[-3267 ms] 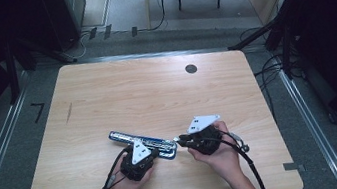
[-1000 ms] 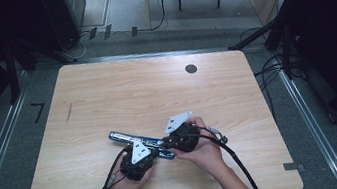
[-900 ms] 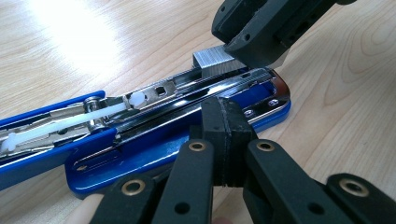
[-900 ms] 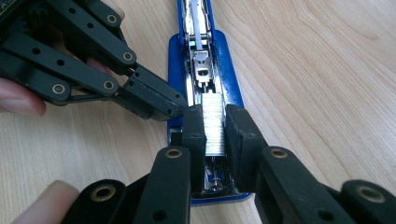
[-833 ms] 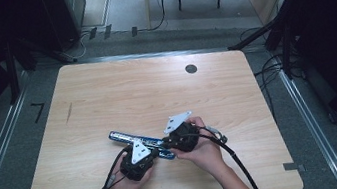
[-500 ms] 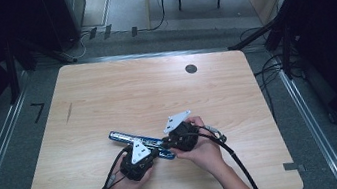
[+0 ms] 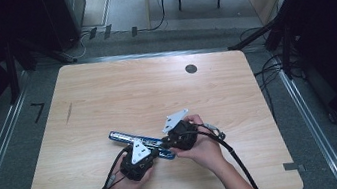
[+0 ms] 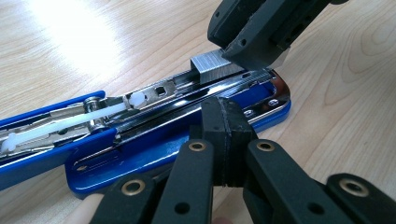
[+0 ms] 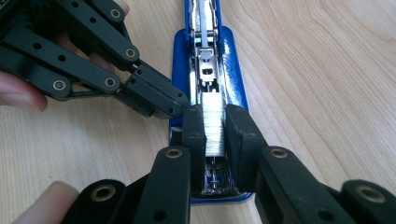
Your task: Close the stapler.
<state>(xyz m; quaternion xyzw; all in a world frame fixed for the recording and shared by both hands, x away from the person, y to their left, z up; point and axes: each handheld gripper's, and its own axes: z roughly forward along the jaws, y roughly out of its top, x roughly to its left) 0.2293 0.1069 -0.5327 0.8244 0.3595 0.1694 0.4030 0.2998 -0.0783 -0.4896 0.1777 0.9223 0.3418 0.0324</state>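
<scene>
Blue plastic and bright steel made up the opened stapler [image 7: 140, 141], which lay flat on the wooden table [image 7: 105, 93], well inside the near edge and about midway between the left and right edges. Its long axis ran slantwise, from up-left toward the near right, with the loading channel facing up. The right gripper [image 9: 215, 123] pinched 1 strip of staples [image 9: 214, 128] between its 2 pads, holding the strip directly over the channel at the stapler's near-right end and lined up lengthwise with it; in the left gripper view the same strip [image 8: 216, 62] seemed to sit on or just above the rail, though contact could not be told for certain. The left gripper [image 8: 227, 140] had its jaws pressed together with nothing between them, and its tip rested against the blue base edge beside the channel, apparently steadying the tool. The right hand was therefore the one placed for the coming move: judging by the alignment, the strip needed only to go straight down into the channel and be let go, with no turning, provided the base did not slide on the wood under the push.
</scene>
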